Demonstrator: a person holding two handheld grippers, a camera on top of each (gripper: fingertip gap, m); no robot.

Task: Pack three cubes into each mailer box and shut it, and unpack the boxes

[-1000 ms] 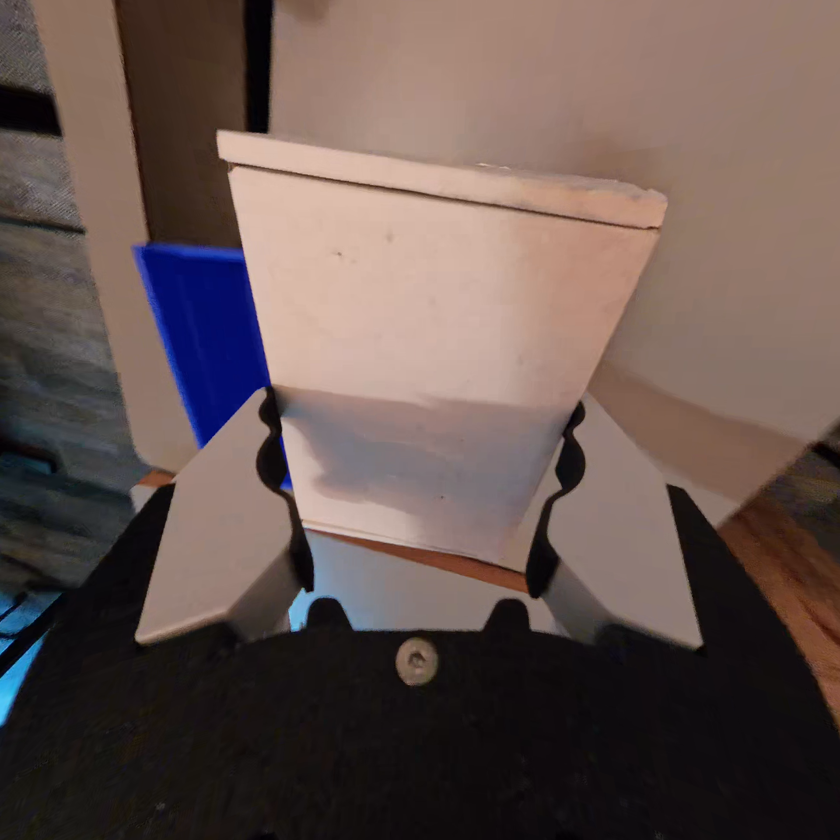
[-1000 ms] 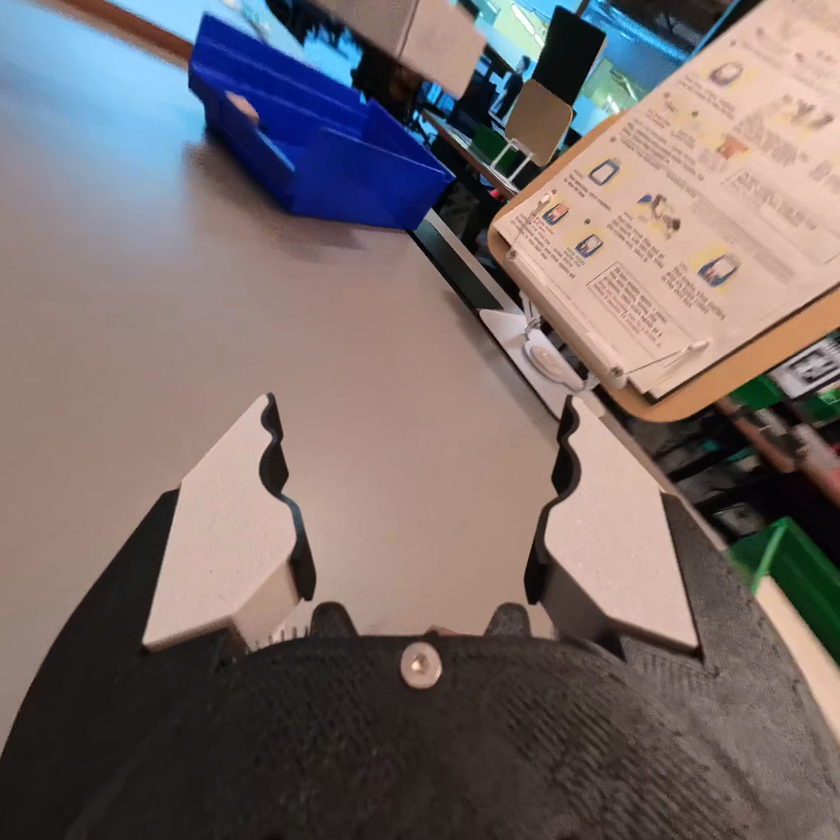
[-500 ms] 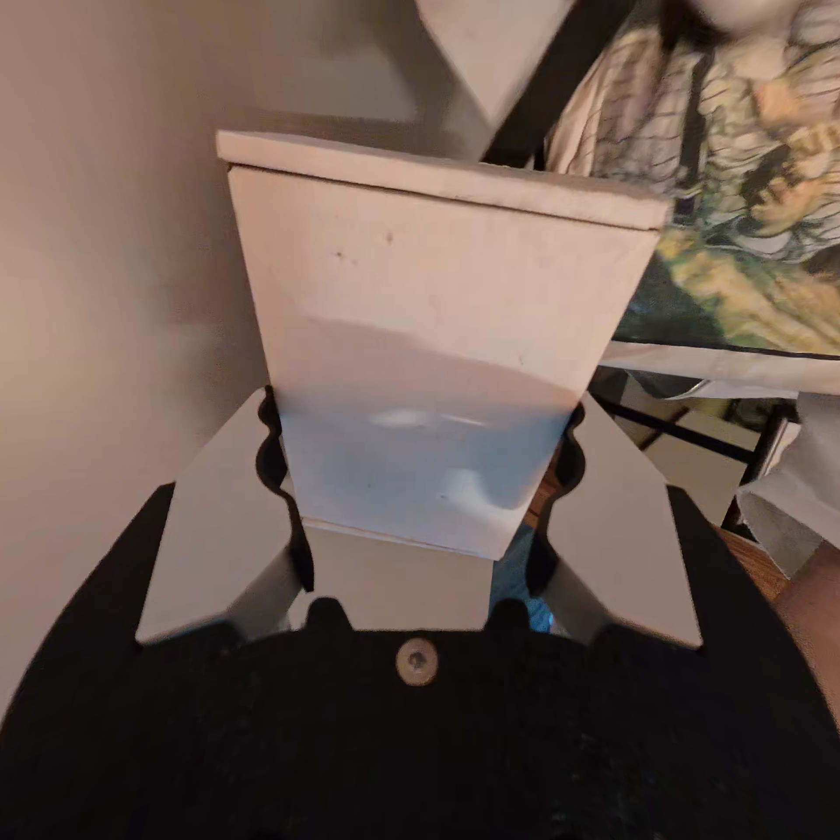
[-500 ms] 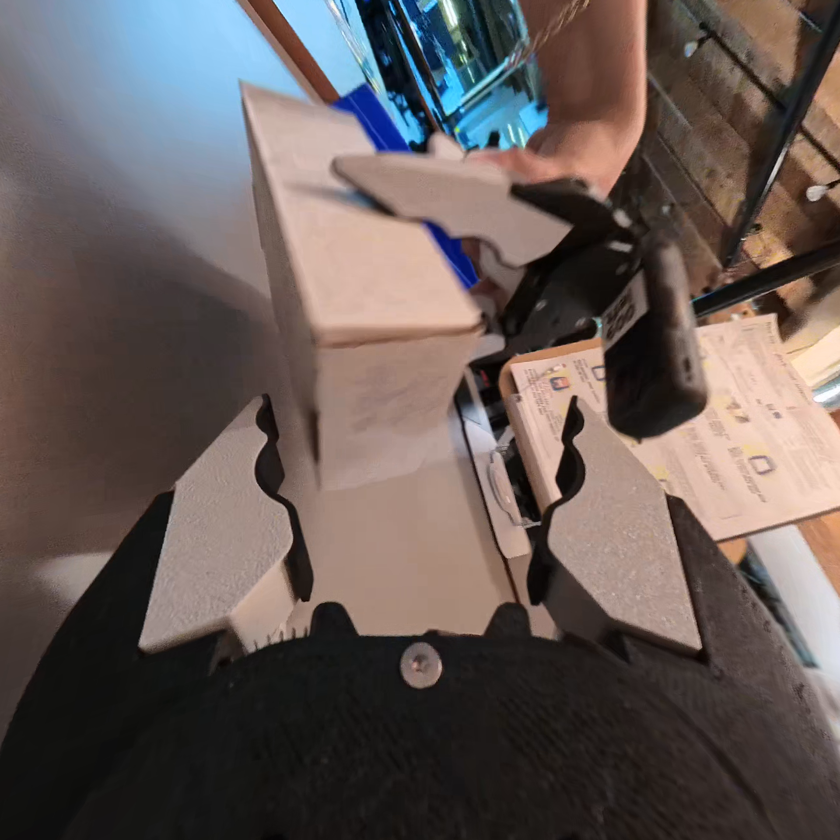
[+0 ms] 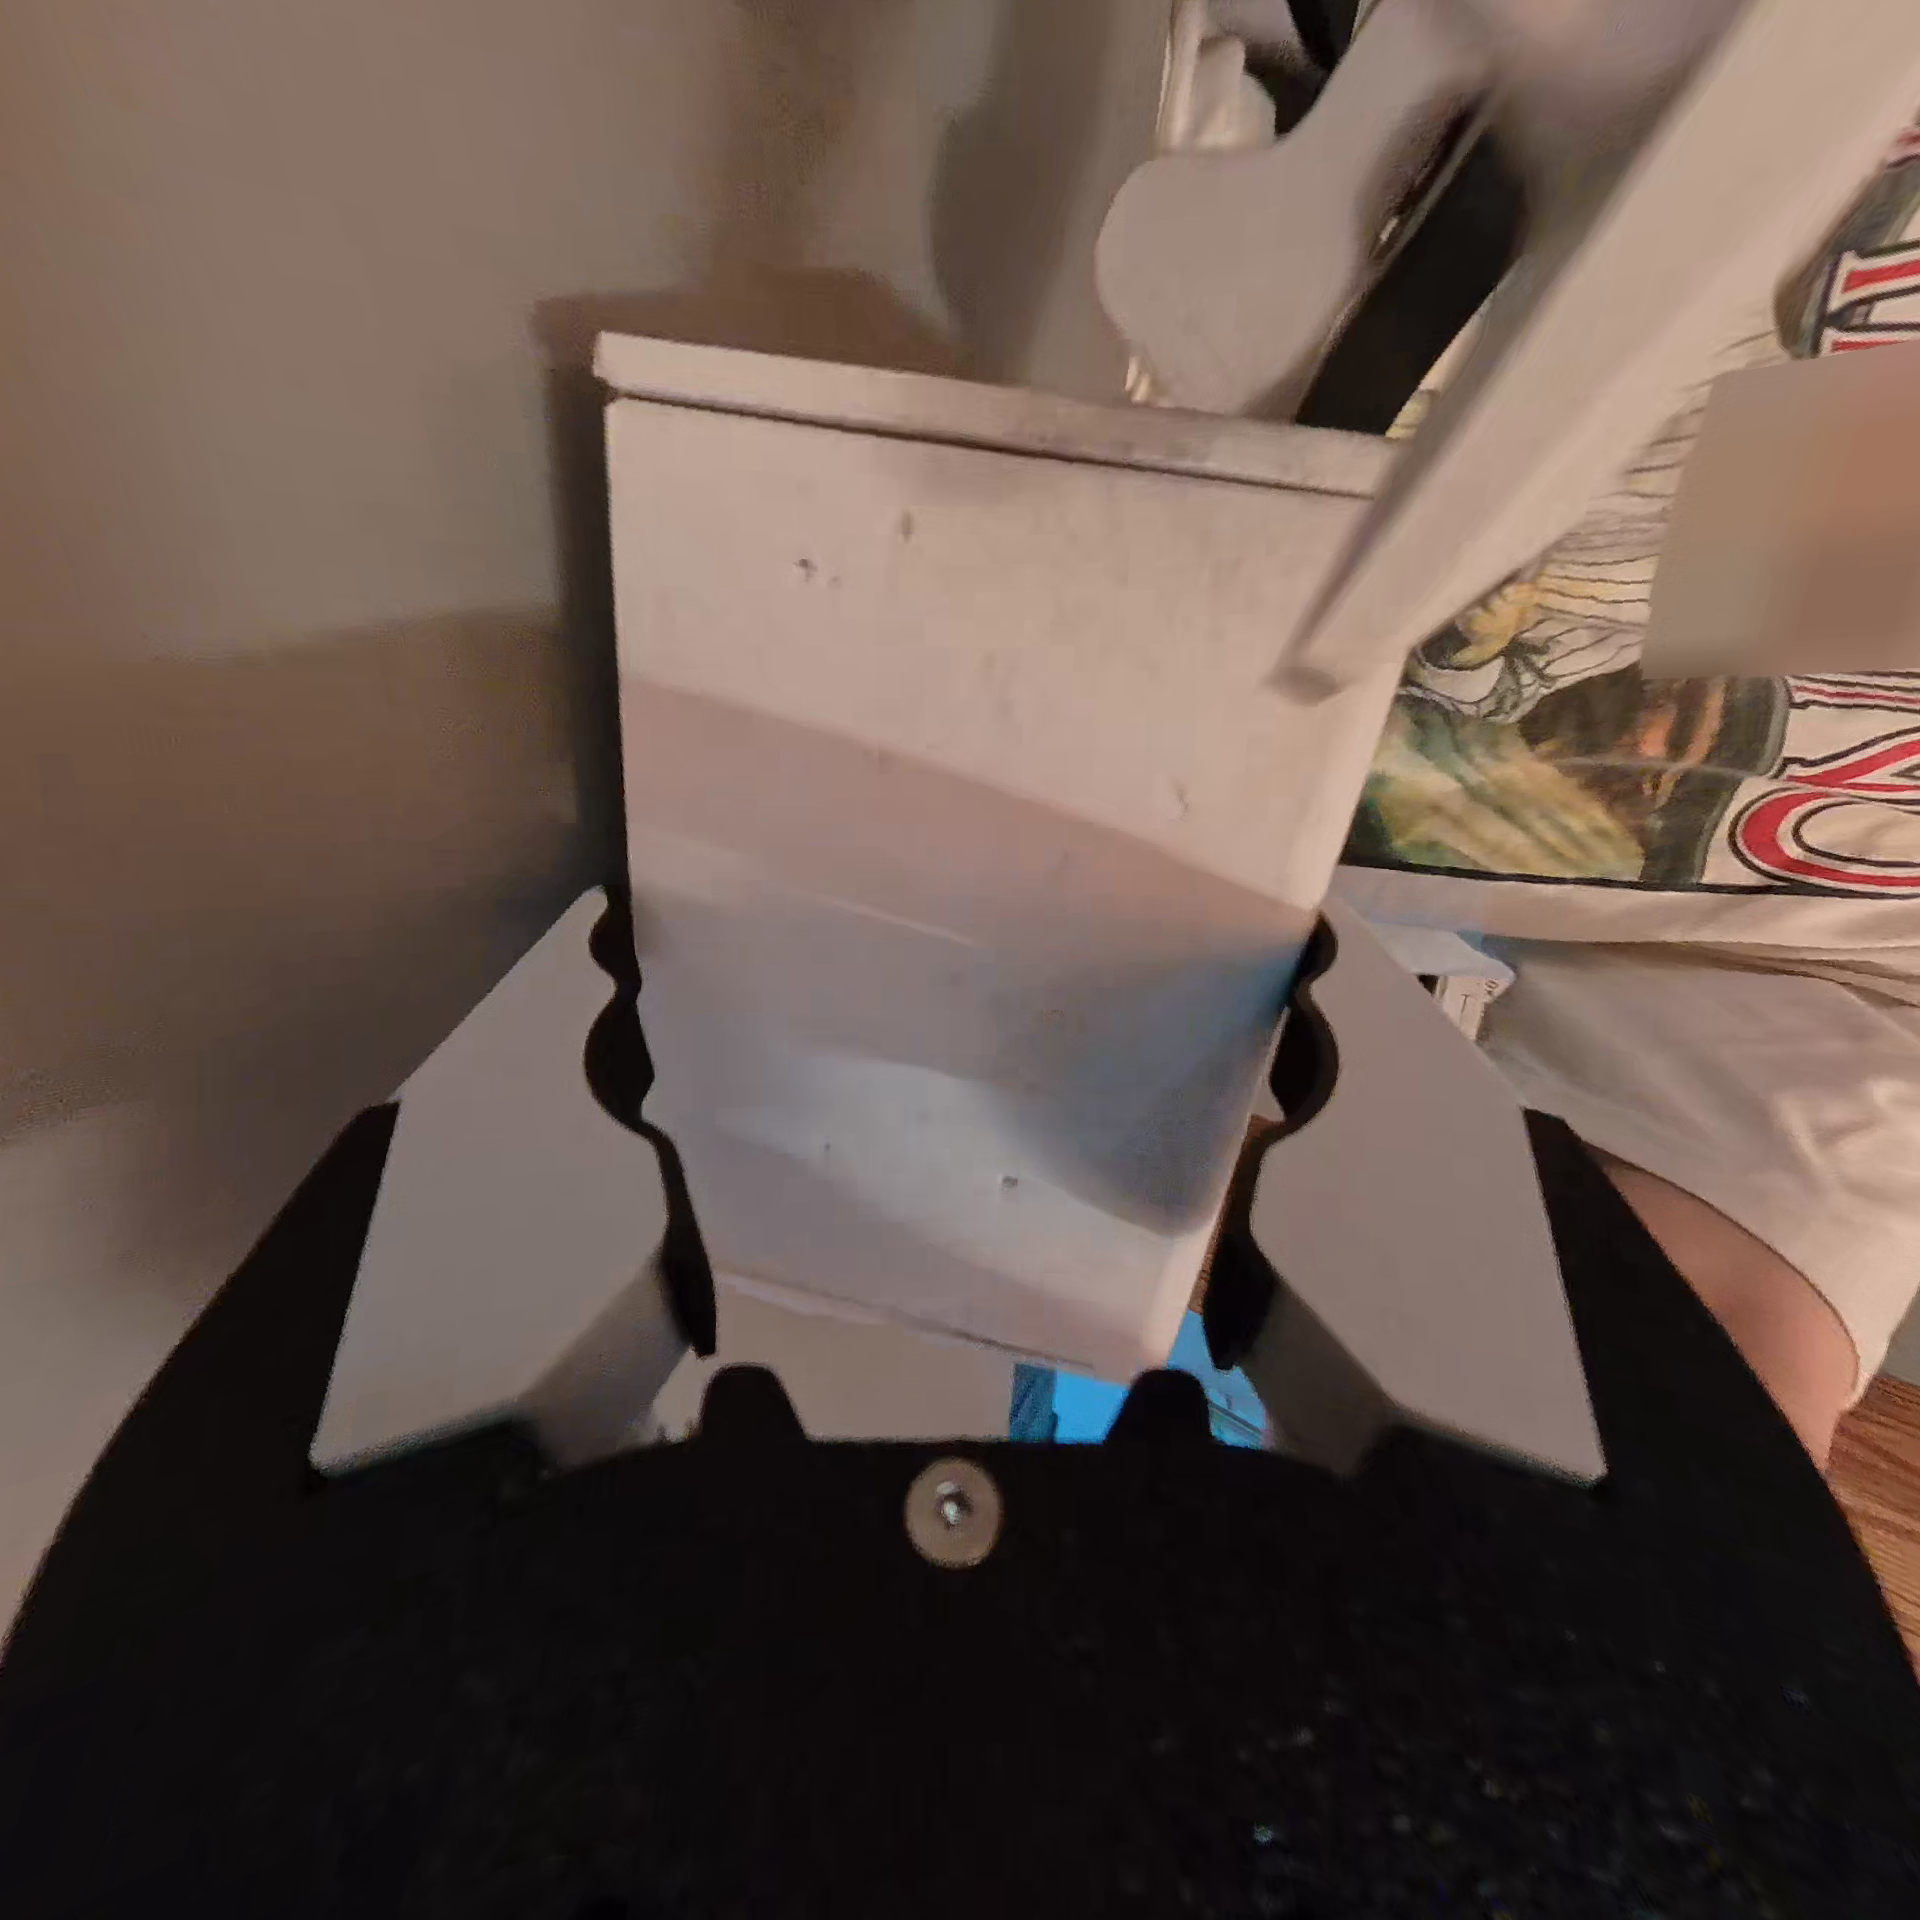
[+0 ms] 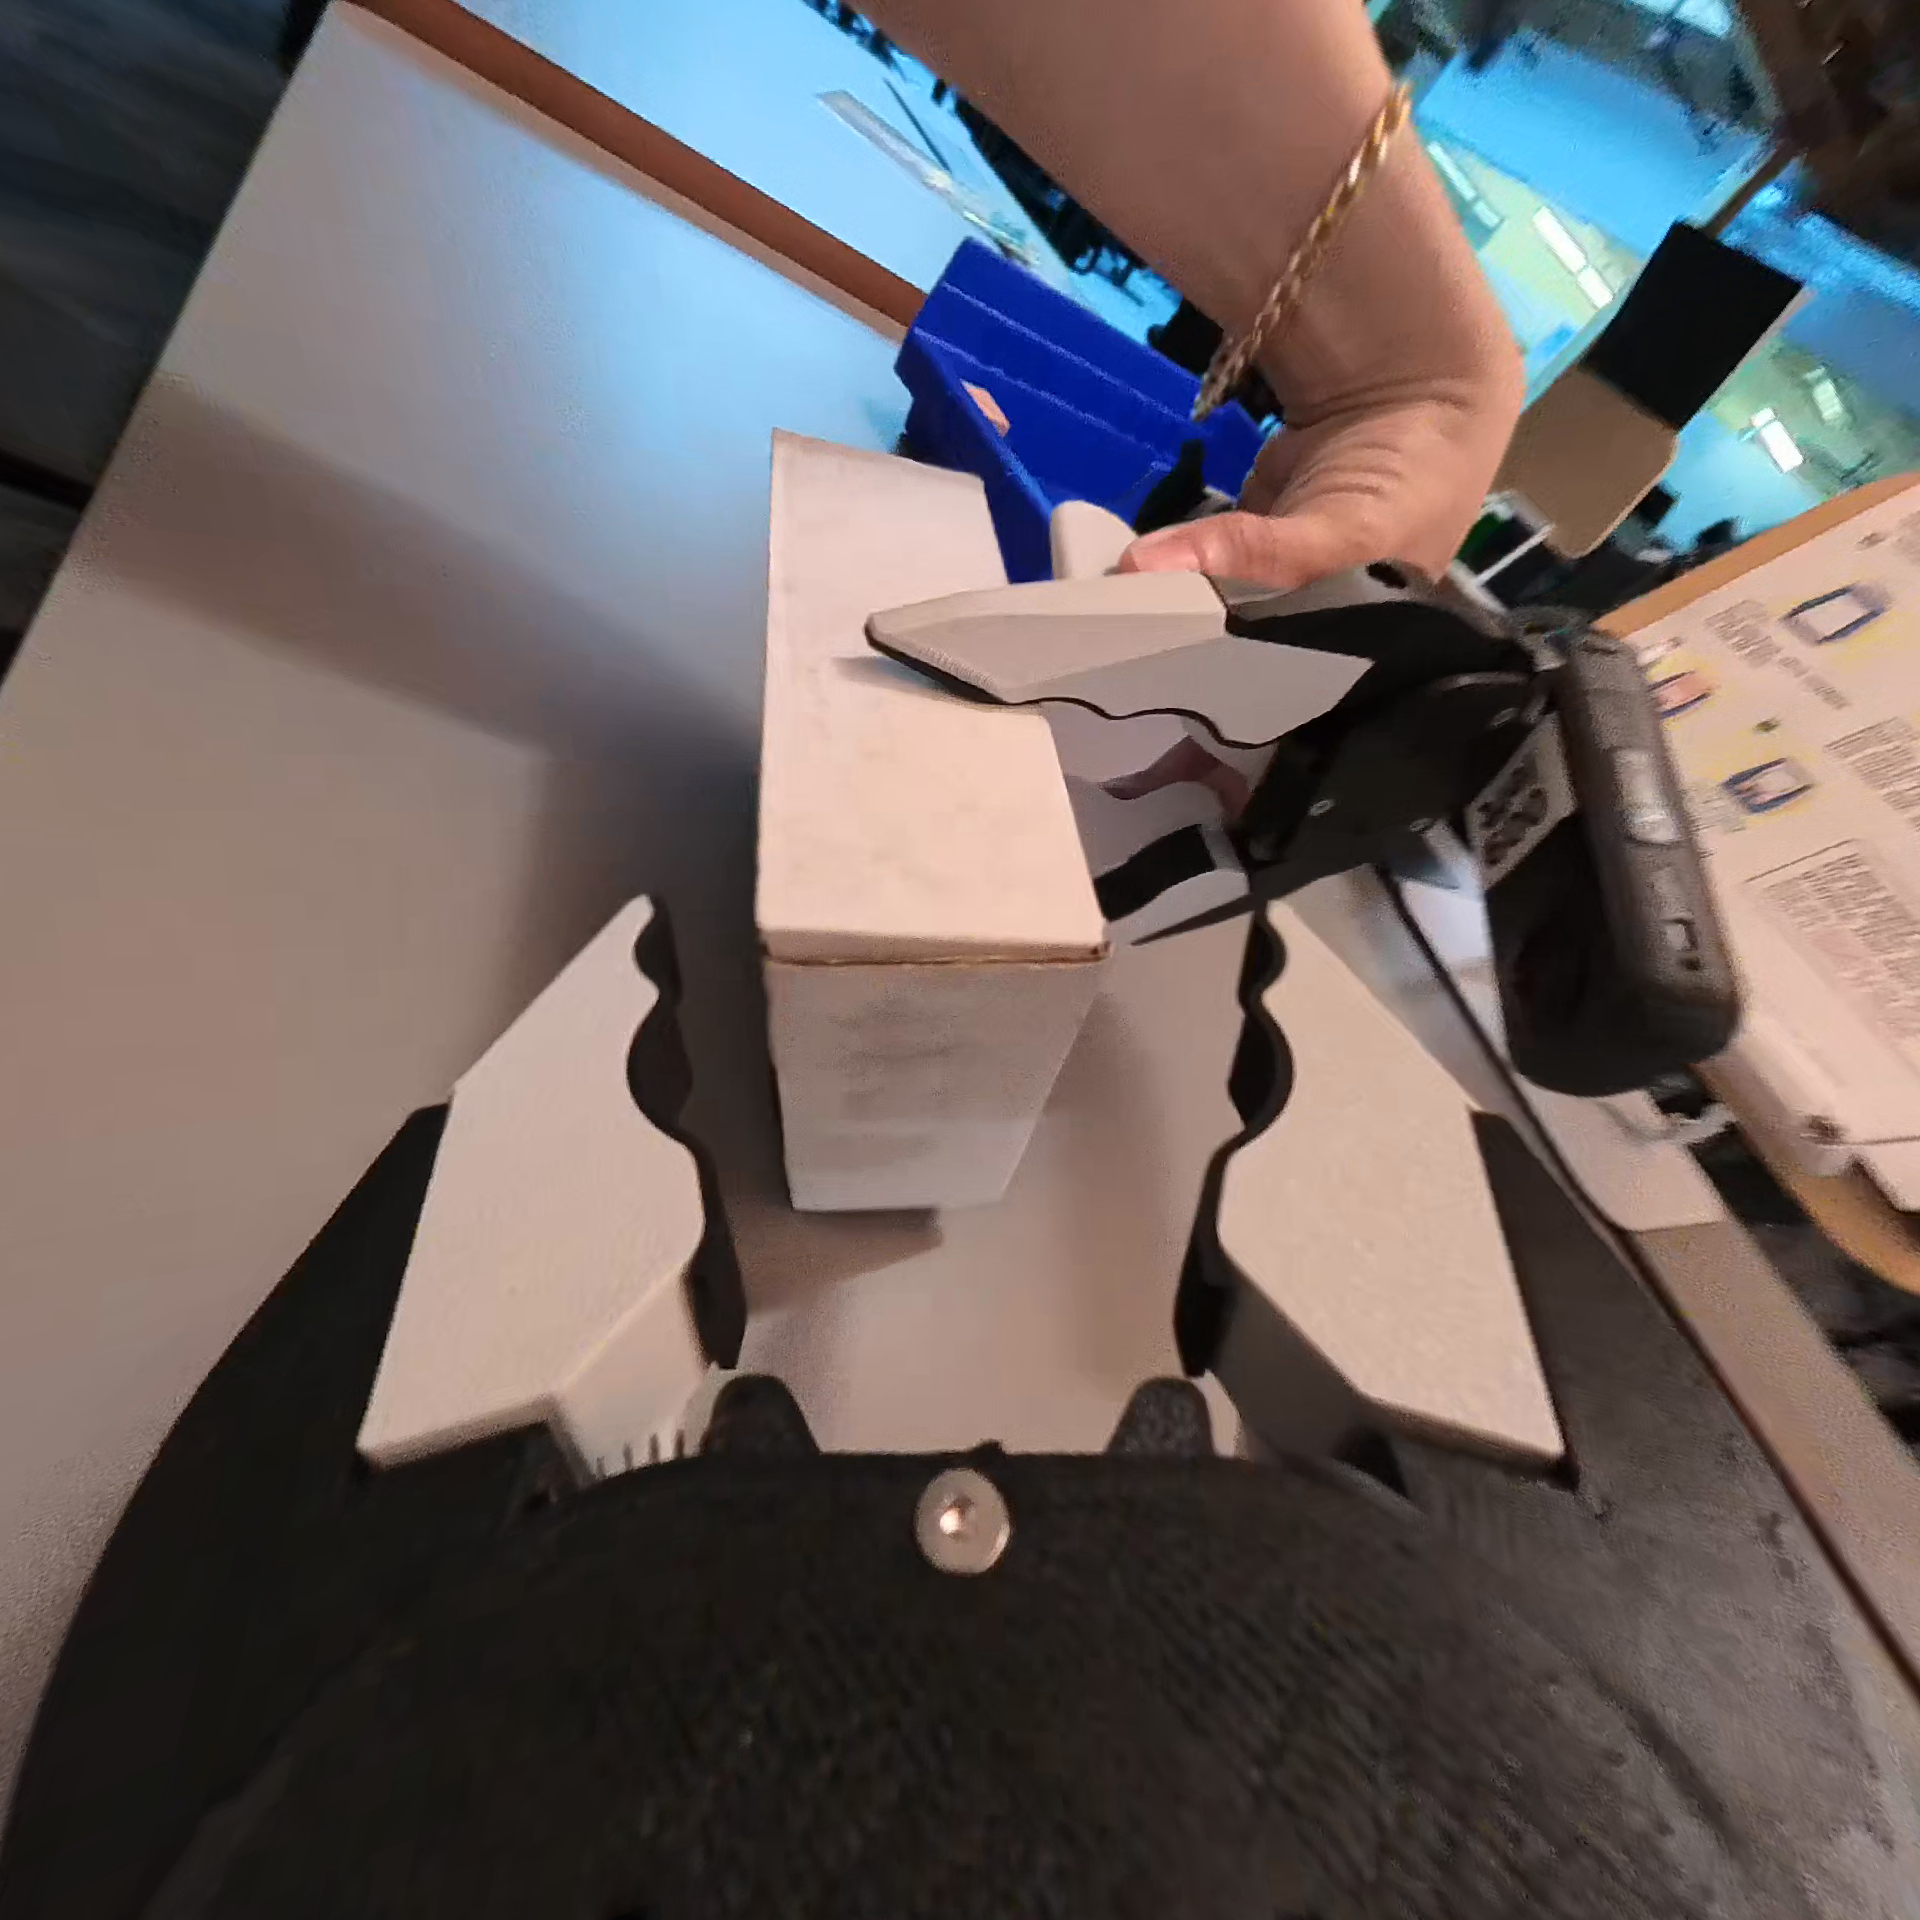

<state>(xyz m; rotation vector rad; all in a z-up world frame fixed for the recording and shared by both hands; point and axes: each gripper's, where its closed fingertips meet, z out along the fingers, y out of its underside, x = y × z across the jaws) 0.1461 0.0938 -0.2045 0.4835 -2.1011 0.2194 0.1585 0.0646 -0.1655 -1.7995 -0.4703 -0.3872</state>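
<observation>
A closed white mailer box (image 5: pixel 966 727) sits between my left gripper's (image 5: pixel 966 925) fingers, which are shut on its sides. In the right wrist view the box (image 6: pixel 904 790) stands on its long edge at the white table (image 6: pixel 364 623), and the left gripper (image 6: pixel 1003 779) clamps it from the right. I cannot tell whether it touches the table. My right gripper (image 6: pixel 951 920) is open, with its fingers on either side of the box's near end and apart from it. Its blurred fingers (image 5: pixel 1205 249) show beyond the box's far end in the left wrist view.
A blue bin (image 6: pixel 1039 416) stands behind the box with a tan cube (image 6: pixel 982 405) in it. A clipboard with a printed sheet (image 6: pixel 1818 779) lies off the table's right edge. The person's hand (image 6: pixel 1351 416) holds the left gripper. Their shirt (image 5: pixel 1662 831) is close behind the box.
My left gripper has swung round with the box, from facing the blue bin to facing the person. My right gripper has moved up to the box, which now lies between its open fingers.
</observation>
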